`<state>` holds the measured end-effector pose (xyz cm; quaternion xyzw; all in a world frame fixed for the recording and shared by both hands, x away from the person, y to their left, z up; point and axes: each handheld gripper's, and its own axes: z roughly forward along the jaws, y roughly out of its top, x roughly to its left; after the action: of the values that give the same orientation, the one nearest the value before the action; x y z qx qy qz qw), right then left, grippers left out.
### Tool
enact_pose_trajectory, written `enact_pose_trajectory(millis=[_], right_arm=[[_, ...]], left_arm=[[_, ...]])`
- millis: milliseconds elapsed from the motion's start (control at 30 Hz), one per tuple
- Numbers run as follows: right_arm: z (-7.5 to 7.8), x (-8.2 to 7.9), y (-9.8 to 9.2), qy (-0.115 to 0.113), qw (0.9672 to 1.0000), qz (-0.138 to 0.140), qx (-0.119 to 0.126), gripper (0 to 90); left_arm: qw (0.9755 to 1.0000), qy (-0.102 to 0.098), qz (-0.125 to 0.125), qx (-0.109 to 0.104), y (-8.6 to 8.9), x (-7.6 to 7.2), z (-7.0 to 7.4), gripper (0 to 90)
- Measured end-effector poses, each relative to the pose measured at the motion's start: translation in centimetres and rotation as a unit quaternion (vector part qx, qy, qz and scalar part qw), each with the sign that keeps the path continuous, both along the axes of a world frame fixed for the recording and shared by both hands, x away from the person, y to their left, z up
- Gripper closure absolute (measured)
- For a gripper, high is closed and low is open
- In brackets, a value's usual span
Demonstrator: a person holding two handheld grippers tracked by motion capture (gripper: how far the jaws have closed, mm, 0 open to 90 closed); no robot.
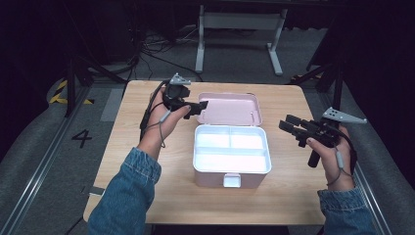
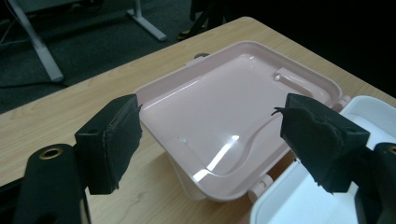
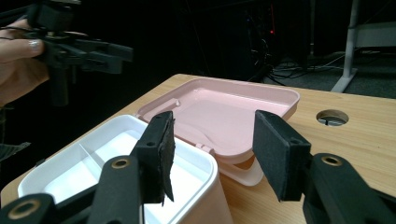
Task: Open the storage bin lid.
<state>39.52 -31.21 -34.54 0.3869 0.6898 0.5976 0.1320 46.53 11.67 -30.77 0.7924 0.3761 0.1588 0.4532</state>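
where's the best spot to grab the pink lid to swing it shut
Probably the lid's far free rim, opposite the hinges beside the white tray. The lid lies flat, opened back on the table, so that raised lip is the graspable edge. Come from the far side with the left hand-held gripper, which hovers open near it.

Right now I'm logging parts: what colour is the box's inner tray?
White, in the pink box; the inner tray shows best in the high view.

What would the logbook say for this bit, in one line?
box: open, tray bare | lid: flat on table | left gripper: open, over lid | right gripper: open, beside box
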Motion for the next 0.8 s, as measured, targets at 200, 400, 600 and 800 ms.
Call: enact_pose_trajectory(millis=[200,400,600,800], right_arm=[[0.0,0.6,0.1,0.002,1.0000,0.001,0.000,49.4],[-0.2,0.9,-0.4,0.008,1.0000,-0.004,-0.004,47.5],[-0.3,0.7,-1.5,0.006,0.9997,-0.021,-0.012,46.5],[-0.5,0.6,-2.3,0.011,0.9993,-0.032,-0.017,45.0]], left_arm=[[0.9998,-0.017,-0.011,0.005,1.8,-2.4,1.3,21.3],[0.9995,-0.025,-0.014,0.007,3.6,-4.4,1.8,21.2],[0.9993,-0.035,-0.008,0.000,5.8,-5.8,1.9,21.3],[0.9990,-0.041,0.019,0.009,8.3,-6.8,1.3,21.1]])
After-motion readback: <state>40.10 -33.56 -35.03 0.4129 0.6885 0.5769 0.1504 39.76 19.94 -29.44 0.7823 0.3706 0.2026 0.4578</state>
